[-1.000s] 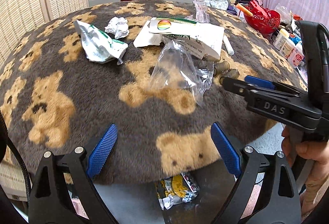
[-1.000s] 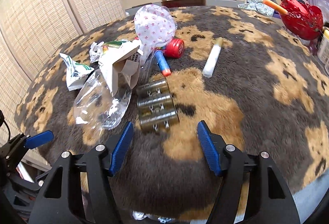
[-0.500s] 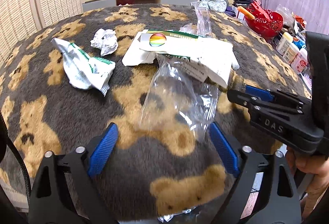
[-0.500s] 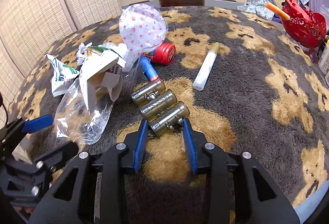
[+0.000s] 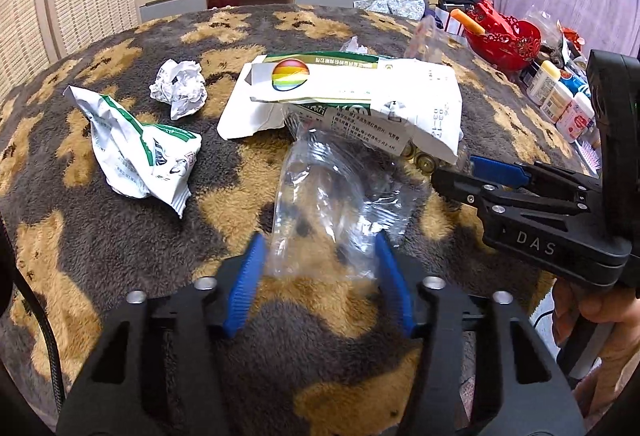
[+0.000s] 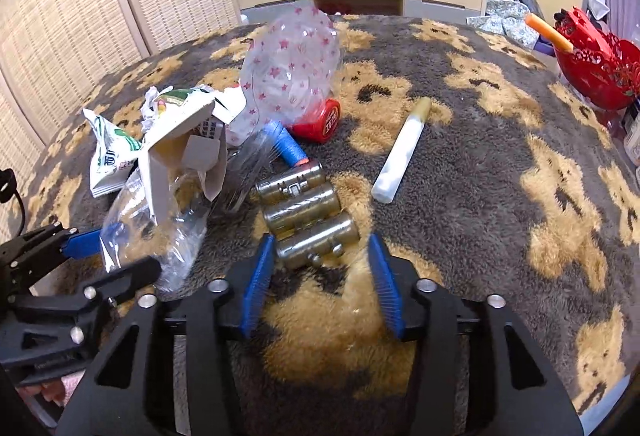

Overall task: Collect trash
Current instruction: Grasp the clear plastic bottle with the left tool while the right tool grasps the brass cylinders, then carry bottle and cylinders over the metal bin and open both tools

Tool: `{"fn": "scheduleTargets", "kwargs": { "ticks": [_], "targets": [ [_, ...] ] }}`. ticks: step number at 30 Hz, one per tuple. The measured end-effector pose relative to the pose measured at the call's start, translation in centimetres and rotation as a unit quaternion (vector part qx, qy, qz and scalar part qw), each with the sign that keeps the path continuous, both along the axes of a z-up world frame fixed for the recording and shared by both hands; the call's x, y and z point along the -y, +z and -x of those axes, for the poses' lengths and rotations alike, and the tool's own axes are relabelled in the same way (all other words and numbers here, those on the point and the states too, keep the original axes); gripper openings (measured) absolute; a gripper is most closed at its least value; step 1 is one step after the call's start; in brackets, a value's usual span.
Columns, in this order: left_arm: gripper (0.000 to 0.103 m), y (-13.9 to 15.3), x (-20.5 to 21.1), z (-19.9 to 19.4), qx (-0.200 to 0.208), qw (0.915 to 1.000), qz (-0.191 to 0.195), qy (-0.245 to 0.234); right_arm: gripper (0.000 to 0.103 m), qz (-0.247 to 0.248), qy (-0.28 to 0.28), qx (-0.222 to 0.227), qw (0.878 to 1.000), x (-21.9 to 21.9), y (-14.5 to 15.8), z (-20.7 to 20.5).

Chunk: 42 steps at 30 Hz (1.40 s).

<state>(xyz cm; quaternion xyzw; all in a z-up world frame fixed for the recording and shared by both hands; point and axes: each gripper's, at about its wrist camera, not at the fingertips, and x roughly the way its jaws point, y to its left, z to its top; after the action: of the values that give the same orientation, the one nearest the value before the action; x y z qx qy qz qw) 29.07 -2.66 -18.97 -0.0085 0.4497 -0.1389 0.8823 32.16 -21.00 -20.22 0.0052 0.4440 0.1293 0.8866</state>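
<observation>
A crumpled clear plastic bag (image 5: 320, 196) lies on the bear-patterned plush cover (image 5: 120, 236). Its near end sits between the blue pads of my left gripper (image 5: 320, 276), whose jaws are closing; the pads stand at the bag's edges without squeezing it. Behind the bag are a torn white carton (image 5: 348, 96), a green-and-white wrapper (image 5: 140, 152) and a paper ball (image 5: 180, 88). My right gripper (image 6: 323, 276) is opening. The nearest of three brass-coloured cylinders (image 6: 316, 242) lies loose between its fingertips.
A star-printed bag (image 6: 292, 64), a red lid (image 6: 320, 120), a blue roll (image 6: 286, 146) and a white tube (image 6: 400, 164) lie farther back. A red basket (image 6: 596, 64) and small bottles (image 5: 560, 104) crowd the right edge. A hand (image 5: 600, 316) holds the right gripper.
My left gripper slid forward to the clear bag and its jaws narrowed around it. The right gripper reached the cylinders, pinched the nearest one, then widened again.
</observation>
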Motion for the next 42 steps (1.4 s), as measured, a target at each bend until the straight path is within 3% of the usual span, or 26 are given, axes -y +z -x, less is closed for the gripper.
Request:
{"fn": "scheduleTargets", "kwargs": {
  "ticks": [2,3,9,11,12,13,20,42],
  "targets": [
    [0.036,0.2,-0.3,-0.1,0.000,1.0000,-0.004,0.001,0.059,0.004,0.000,0.002,1.000,0.1,0.0,-0.2],
    [0.022,0.3,-0.4,-0.1,0.000,1.0000,-0.007,0.001,0.062,0.004,0.002,0.003,1.000,0.1,-0.1,-0.4],
    [0.019,0.6,-1.0,0.0,-0.003,0.9999,-0.014,-0.004,0.063,0.002,0.013,0.010,1.000,-0.6,-0.4,-1.2],
    [0.019,0.6,-0.9,0.2,-0.003,0.9999,-0.016,-0.005,0.060,0.003,0.015,0.013,1.000,-0.9,-0.4,-1.4],
    [0.018,0.6,-0.9,0.2,-0.004,0.9998,-0.016,-0.005,0.048,0.005,0.015,0.015,1.000,-1.0,-0.4,-1.4],
    [0.018,0.7,-0.9,0.4,-0.004,0.9998,-0.016,-0.006,0.043,0.005,0.016,0.016,1.000,-1.1,-0.3,-1.3],
    [0.017,1.0,-0.7,2.3,-0.010,0.9998,-0.015,-0.008,0.042,-0.010,0.008,0.001,1.000,-0.1,0.0,1.3],
    [0.017,0.3,-1.3,15.3,-0.028,0.9994,0.021,0.004,0.042,-0.056,-0.001,-0.036,0.998,1.9,-0.5,14.8]
  ]
}}
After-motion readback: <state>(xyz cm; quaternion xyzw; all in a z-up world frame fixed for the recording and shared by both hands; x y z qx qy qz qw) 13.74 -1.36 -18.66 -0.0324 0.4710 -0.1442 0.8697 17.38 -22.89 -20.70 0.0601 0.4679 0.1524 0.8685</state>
